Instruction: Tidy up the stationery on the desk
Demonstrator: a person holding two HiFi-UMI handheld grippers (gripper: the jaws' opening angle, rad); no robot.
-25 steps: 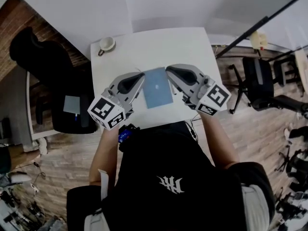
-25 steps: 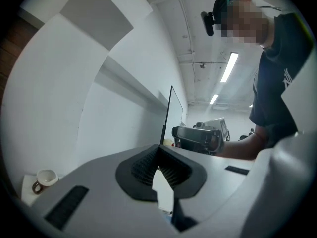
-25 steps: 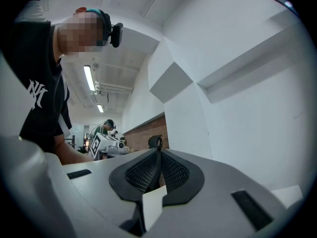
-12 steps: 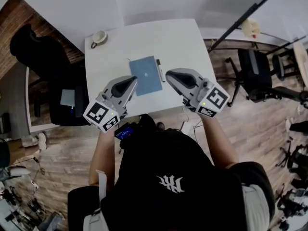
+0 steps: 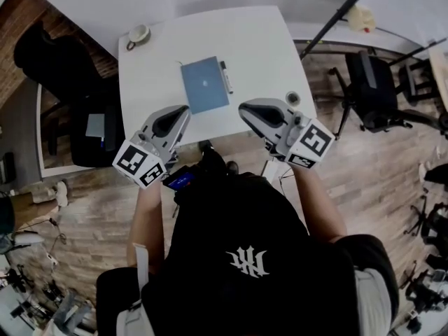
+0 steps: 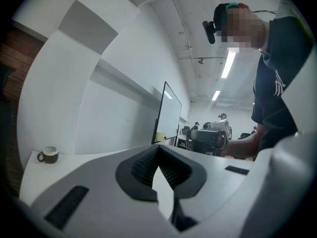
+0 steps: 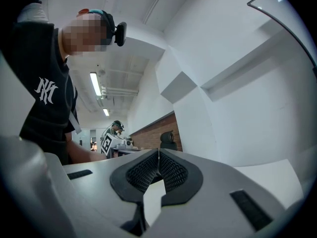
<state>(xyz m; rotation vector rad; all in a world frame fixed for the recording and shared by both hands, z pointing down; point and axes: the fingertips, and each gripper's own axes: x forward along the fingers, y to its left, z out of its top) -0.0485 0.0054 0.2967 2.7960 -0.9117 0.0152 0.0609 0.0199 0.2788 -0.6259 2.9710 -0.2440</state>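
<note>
Blue notebook (image 5: pixel 204 84) on the table (image 5: pixel 259 40), black pen (image 5: pixel 226 77) just beside its right edge, long axis running away from the person; left tongs (image 5: pixel 176 112) and right tongs (image 5: pixel 246 108) both closed, empty, nearside of the notebook, right tongs nearer the pen.

White desk (image 5: pixel 259 40) in the upper centre, bearing a blue notebook (image 5: pixel 204 84) and a black pen (image 5: pixel 226 77). Left gripper (image 5: pixel 183 109) and right gripper (image 5: pixel 241 107) are pale grey — their cubes carry black-and-white square markers. Brown plank-patterned floor (image 5: pixel 364 166) at right; black shirt (image 5: pixel 252 215), white emblem.
</note>
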